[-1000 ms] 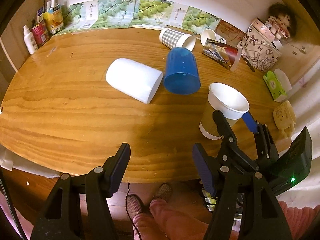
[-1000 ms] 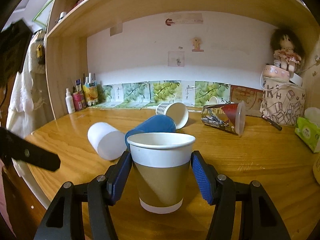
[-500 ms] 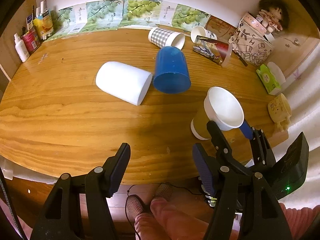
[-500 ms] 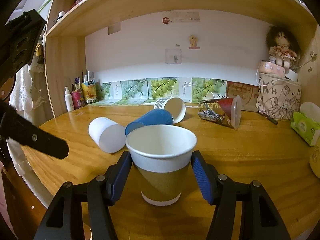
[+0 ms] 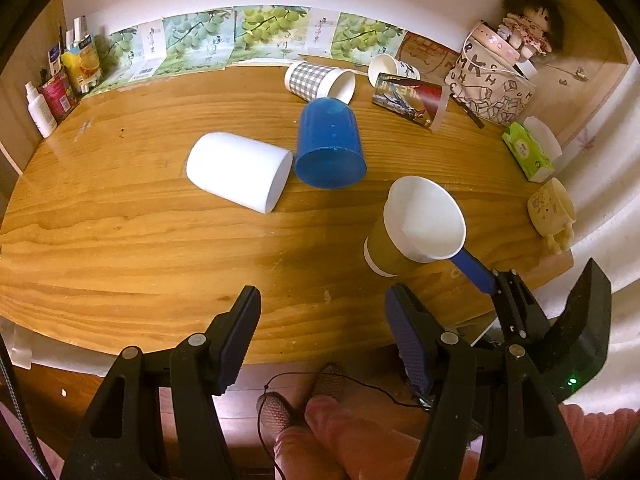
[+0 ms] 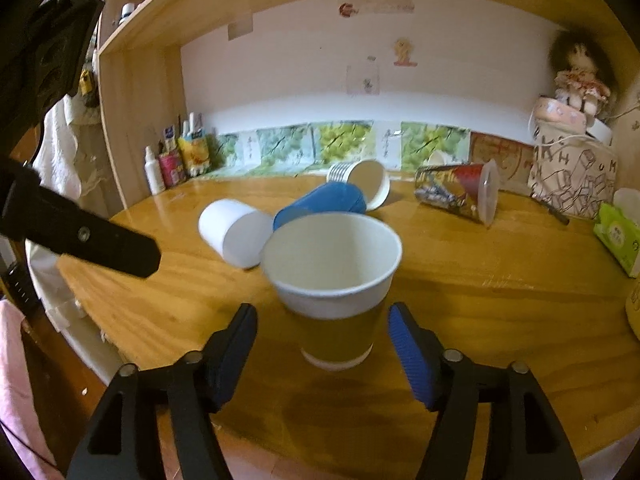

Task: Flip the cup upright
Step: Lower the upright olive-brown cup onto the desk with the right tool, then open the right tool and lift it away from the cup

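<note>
my right tool (image 6: 322,334) is hanging wide open, fingers clear of the brown paper cup (image 6: 334,280) standing upright on the counter (image 6: 500,300) at 12 o'clock. my left tool (image 5: 322,326) is idling open, holding nothing.

— How many cups are on the table (image 5: 120,220)?

— Six: one brown paper cup (image 5: 412,236) upright; lying down, a white cup (image 5: 240,172), a blue cup (image 5: 330,144), a checked cup (image 5: 318,80), a printed cup (image 5: 412,98) and a small white cup (image 5: 390,66).

— Anything else?

— One doll (image 5: 528,26), one patterned bag (image 5: 494,80), one tissue pack (image 5: 528,156).
</note>
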### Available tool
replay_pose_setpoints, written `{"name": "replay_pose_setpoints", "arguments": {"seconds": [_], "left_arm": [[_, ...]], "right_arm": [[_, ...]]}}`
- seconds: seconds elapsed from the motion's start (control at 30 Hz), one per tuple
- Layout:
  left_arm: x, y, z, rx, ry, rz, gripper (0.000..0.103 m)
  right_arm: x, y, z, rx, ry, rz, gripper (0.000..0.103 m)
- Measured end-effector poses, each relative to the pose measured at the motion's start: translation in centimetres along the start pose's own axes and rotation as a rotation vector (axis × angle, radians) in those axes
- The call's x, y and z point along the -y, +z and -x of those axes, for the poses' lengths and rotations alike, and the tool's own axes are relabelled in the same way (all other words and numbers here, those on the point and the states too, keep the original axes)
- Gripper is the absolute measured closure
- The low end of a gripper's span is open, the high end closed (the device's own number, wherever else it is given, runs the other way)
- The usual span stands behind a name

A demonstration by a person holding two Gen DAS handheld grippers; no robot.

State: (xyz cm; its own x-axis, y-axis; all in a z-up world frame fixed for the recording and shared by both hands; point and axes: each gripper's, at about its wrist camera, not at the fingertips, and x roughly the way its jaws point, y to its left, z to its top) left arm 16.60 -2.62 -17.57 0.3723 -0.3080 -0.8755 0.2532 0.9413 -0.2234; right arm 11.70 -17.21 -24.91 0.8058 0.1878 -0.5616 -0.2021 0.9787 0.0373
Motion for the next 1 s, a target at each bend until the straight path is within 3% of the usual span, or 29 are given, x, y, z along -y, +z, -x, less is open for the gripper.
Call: {"name": "replay_pose_setpoints", "arguments": {"seconds": [0.23, 0.5, 0.8, 1.0], "left_arm": [[0.0, -0.1, 1.7, 0.035, 0.047, 0.055, 0.034], [1.1, 0.5, 4.8, 0.091, 0.075, 0.088, 0.034], [3.7, 0.6, 7.9, 0.145, 0.153, 0.067, 0.034], [4.7, 0.7, 9.6, 0.18, 0.174, 0.087, 0.034]], "right_arm": [[0.4, 1.0, 2.4, -0.106, 0.047, -0.021, 0.023], [1.3, 5.9, 6.0, -0.222, 0.055, -0.051, 0.021], [1.9, 11.9, 10.2, -0.254, 0.126, -0.099, 0.017], [1.9, 13.7, 12.5, -0.269, 0.107, -0.116, 0.017]]}}
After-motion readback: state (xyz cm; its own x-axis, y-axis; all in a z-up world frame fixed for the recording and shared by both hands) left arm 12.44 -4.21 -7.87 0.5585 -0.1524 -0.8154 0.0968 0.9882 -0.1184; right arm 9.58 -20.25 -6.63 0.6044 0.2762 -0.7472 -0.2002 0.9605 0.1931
